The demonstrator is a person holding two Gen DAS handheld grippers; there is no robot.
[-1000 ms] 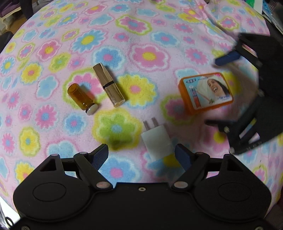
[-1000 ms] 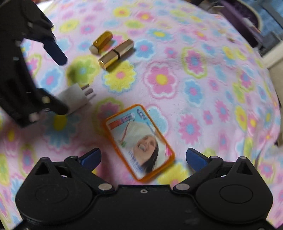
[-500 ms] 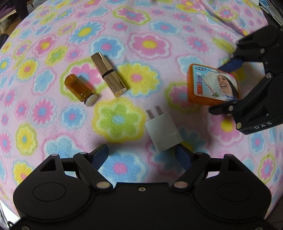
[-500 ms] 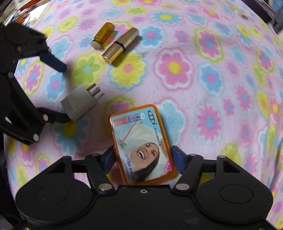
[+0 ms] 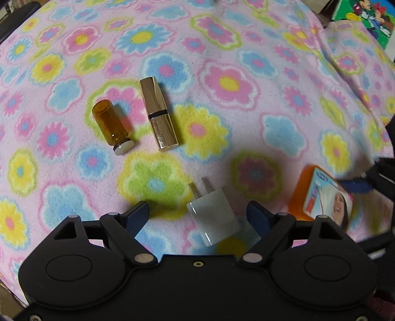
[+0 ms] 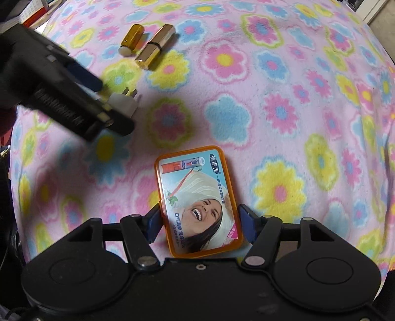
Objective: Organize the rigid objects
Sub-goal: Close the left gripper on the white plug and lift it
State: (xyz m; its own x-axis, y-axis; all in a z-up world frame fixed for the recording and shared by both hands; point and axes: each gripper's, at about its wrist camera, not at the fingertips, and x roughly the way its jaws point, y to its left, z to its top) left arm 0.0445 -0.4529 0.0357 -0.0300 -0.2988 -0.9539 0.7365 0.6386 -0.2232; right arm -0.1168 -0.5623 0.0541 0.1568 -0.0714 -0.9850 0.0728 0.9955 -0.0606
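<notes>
The right hand-held gripper (image 6: 200,226) gripped the orange tin (image 6: 197,202) by its long edges; probably light, stiff, slippery; the left hand-held gripper (image 5: 198,217), beside it, stood open over the white charger (image 5: 213,219).

Amber vial (image 5: 111,126) & gold lipstick (image 5: 158,113) side by side, white plug (image 5: 213,219) nearby, orange box (image 6: 197,203) apart.

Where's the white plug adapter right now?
In the left wrist view, the white plug adapter lies on the flowered blanket between the open left gripper's fingers, prongs toward the gold lipstick.

A pink flowered fleece blanket (image 5: 246,37) covers the surface; cartoon-printed green box (image 5: 370,17) beyond.
</notes>
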